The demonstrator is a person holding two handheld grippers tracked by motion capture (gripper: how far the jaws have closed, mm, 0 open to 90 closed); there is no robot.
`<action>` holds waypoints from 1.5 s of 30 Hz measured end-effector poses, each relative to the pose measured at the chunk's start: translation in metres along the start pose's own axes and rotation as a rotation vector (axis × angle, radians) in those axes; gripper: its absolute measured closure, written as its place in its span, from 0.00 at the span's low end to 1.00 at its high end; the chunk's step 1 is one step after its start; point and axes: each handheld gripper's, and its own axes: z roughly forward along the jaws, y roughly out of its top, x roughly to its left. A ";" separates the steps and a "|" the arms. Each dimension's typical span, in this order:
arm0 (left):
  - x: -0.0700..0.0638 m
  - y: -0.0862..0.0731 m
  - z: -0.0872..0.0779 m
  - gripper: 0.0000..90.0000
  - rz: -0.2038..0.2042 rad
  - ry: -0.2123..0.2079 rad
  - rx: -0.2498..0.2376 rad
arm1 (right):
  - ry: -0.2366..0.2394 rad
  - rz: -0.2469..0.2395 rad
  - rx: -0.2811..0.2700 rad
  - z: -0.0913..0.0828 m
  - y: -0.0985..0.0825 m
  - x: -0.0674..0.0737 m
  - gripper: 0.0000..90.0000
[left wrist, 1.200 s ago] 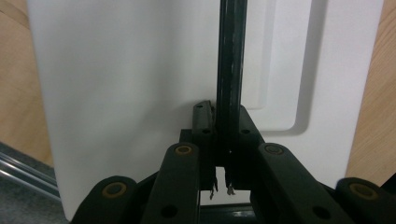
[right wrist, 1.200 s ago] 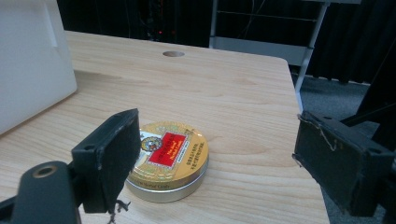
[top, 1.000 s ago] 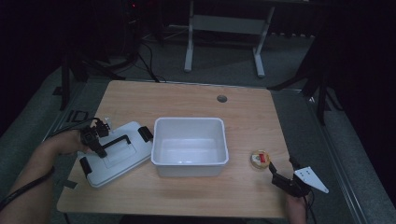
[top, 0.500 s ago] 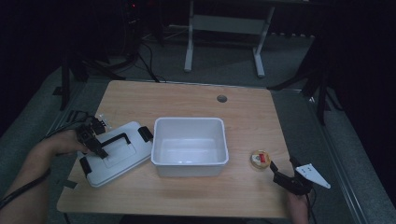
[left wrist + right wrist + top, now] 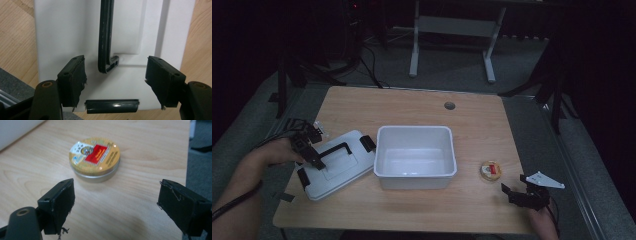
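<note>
A white lid (image 5: 337, 167) with a black handle (image 5: 334, 150) lies flat on the table, left of an empty white bin (image 5: 416, 155). My left gripper (image 5: 316, 161) hovers over the lid's left end. In the left gripper view the left gripper (image 5: 115, 82) is open, its jaws having just been opening. The handle's end (image 5: 107, 65) lies between the pads, untouched, above a black latch (image 5: 111, 106). A small round yellow tin (image 5: 490, 170) with a red label sits right of the bin. My right gripper (image 5: 515, 185) is open just short of the tin (image 5: 95, 157), with nothing between its jaws.
The wooden table (image 5: 472, 115) has a round cable hole (image 5: 449, 105) at the back. Its right edge runs close to the right hand. Metal desk legs (image 5: 414, 45) stand on the dark floor beyond the table.
The left gripper's jaws have spread apart over the lid's handle end, and the hand has barely shifted. The lid, bin, tin and right gripper have stayed put.
</note>
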 end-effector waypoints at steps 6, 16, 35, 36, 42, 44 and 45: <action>-0.002 0.001 -0.002 0.36 0.008 -0.012 0.006 | 0.002 -0.019 0.129 0.000 0.009 -0.003 0.15; -0.002 -0.002 -0.004 0.36 0.001 -0.016 0.030 | -0.001 -0.046 0.346 0.004 0.030 -0.011 0.15; -0.008 0.002 -0.006 0.36 0.014 -0.024 0.052 | 0.091 -0.232 0.795 0.024 0.057 -0.003 0.14; -0.009 0.003 -0.006 0.36 0.017 -0.024 0.060 | 0.078 -0.261 0.819 0.025 0.061 -0.001 0.13; -0.009 0.003 -0.009 0.36 0.020 -0.015 0.063 | 0.068 -0.317 0.878 0.029 0.075 0.004 0.13; -0.010 0.003 -0.009 0.36 0.021 -0.019 0.067 | 0.091 -0.325 0.876 0.031 0.085 0.006 0.13; -0.010 0.003 -0.009 0.36 0.023 -0.018 0.067 | 0.099 -0.327 0.872 0.032 0.087 0.007 0.13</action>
